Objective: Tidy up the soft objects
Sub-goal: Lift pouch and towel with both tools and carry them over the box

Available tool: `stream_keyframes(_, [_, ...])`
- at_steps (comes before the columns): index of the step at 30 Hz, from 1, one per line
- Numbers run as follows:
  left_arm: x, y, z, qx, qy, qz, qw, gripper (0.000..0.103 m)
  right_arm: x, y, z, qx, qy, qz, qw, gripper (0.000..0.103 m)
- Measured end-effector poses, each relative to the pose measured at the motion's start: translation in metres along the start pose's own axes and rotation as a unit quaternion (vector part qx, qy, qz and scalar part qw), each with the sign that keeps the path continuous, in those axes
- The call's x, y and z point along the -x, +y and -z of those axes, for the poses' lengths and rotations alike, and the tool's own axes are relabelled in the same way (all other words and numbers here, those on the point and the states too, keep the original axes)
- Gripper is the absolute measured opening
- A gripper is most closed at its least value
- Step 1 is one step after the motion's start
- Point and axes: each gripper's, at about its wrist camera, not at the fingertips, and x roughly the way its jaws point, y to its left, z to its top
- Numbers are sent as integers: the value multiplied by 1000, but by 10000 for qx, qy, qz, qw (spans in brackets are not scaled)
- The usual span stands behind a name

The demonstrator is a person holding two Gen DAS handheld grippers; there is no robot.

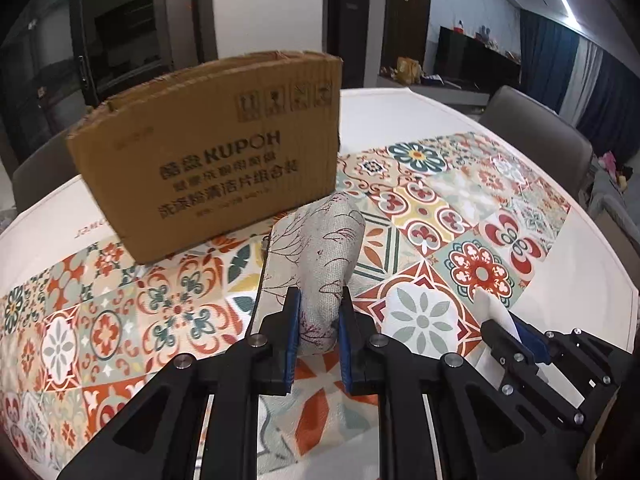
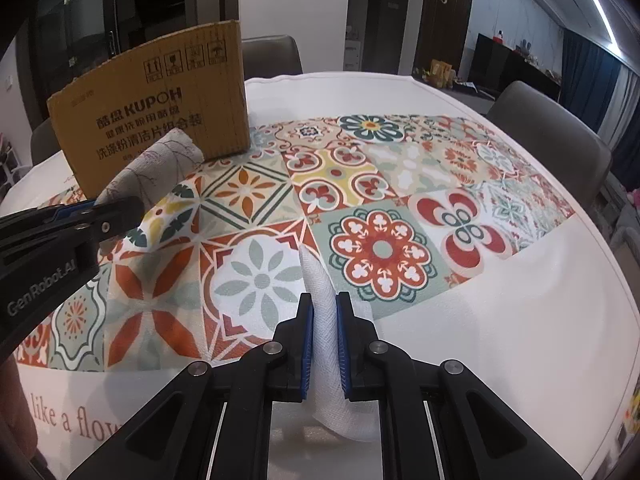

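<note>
At the bottom centre of the left wrist view, the left gripper (image 1: 318, 312) has its jaws closed on a grey printed cloth (image 1: 320, 248), which reaches up toward the cardboard box (image 1: 208, 152) in the upper left. At the bottom centre of the right wrist view, the right gripper (image 2: 324, 320) pinches a white cloth (image 2: 320, 280) tight, above the patterned tablecloth (image 2: 400, 184) covering the counter (image 2: 520, 300).

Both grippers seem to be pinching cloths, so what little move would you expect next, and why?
Probably the left hand-held gripper carries its grey printed cloth up over the open cardboard box just behind it. That cloth is already clamped, while the right hand-held gripper pinches the white cloth.
</note>
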Motion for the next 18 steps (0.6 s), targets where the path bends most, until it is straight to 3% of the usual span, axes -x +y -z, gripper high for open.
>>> stream_keyframes(18, [78,33,5,676,-616,-474,9947,18,56,18,-27,332,-895,-451,9944,12])
